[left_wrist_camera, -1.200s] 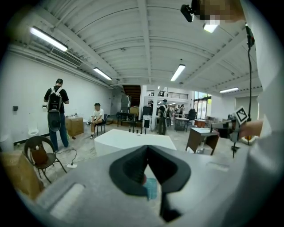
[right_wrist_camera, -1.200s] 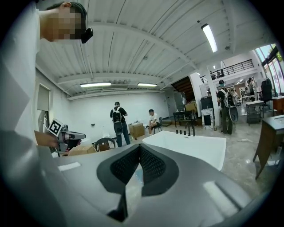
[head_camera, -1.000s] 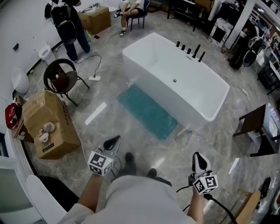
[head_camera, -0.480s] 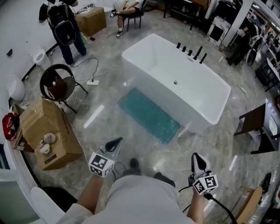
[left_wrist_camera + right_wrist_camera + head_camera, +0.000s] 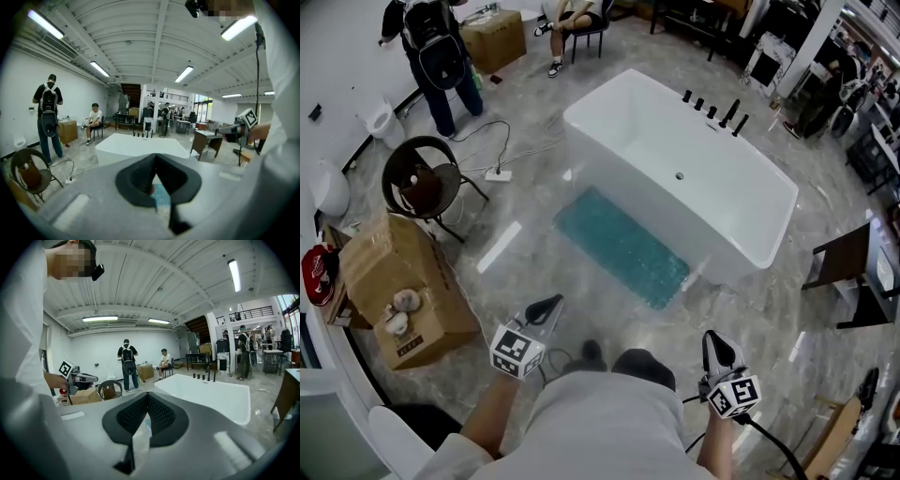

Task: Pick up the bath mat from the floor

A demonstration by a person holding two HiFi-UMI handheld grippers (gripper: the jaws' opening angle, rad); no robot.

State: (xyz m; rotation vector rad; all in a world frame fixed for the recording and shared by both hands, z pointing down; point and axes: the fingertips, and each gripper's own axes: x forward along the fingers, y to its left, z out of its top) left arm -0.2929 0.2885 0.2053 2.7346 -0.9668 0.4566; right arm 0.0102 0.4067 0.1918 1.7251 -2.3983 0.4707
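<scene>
Currently holding the left gripper (image 5: 546,305) and the right gripper (image 5: 715,339) out in front, well apart, both pointed slightly downward. Both closed: dark jaws pressed together at the tips, gripping nothing.

Ahead of both and well beyond the tips, roughly between their lines of aim, seeing the teal rectangular nubby bath mat (image 5: 623,246), flat on the grey marbled floor (image 5: 534,272), untouched. Just past the mat, along its far long edge, the white freestanding rectangular bathtub (image 5: 647,131), with black tap fittings (image 5: 712,111) on its far rim.

Off to the left of the left gripper, a brown cardboard box (image 5: 398,281). Farther ahead on that side, a round black chair (image 5: 422,173). Far beyond, a standing person with a black backpack (image 5: 436,52) and a seated person (image 5: 567,19).
</scene>
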